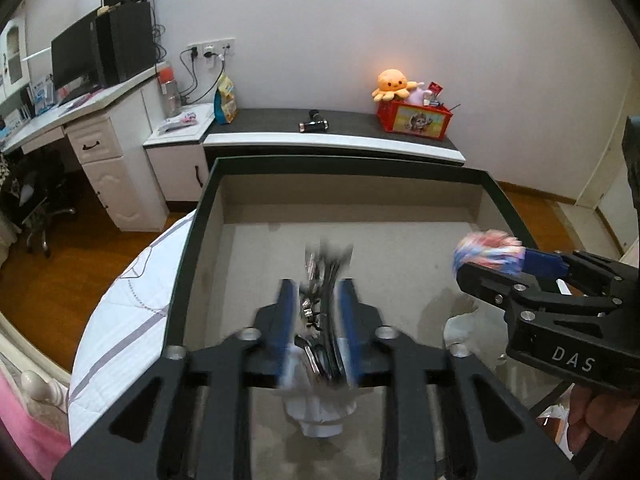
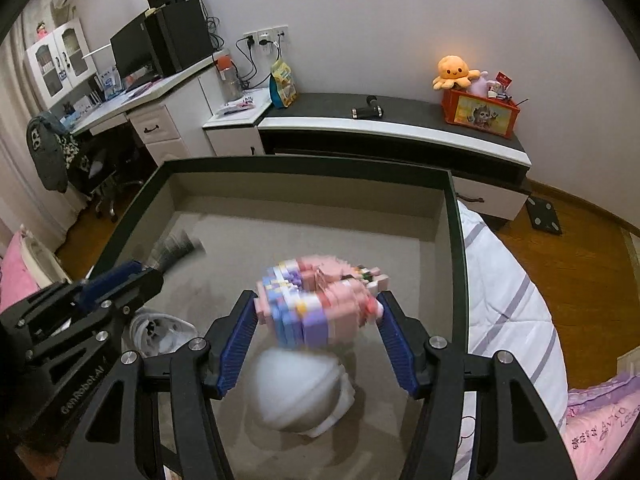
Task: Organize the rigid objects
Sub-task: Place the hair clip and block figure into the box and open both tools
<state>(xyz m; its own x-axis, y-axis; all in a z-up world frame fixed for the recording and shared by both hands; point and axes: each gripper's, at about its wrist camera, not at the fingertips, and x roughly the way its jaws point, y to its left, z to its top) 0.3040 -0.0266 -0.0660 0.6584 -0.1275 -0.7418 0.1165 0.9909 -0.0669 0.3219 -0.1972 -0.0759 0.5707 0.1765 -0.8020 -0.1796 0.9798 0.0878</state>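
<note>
Both grippers hang over a large dark-rimmed box [image 1: 352, 164] with a beige floor. My left gripper [image 1: 316, 286] has its blue pads apart; a blurred bundle of black and silver pieces [image 1: 320, 320] hangs loose between them. From the right wrist view the left gripper [image 2: 136, 276] enters from the left with the grey bundle [image 2: 176, 246] past its tip. My right gripper [image 2: 318, 296] stands wide around a pink, blue and purple block toy [image 2: 316, 304]. The toy is smeared while the fingers look sharp. A white domed object [image 2: 296, 392] lies on the box floor below.
A second white item [image 2: 160, 328] lies in the box between the two grippers. The box [image 2: 308, 164] rests on a white striped bedcover [image 2: 504, 288]. Behind it stand a low cabinet [image 1: 332, 128] with a red toy crate [image 1: 414, 120] and a desk [image 1: 60, 112].
</note>
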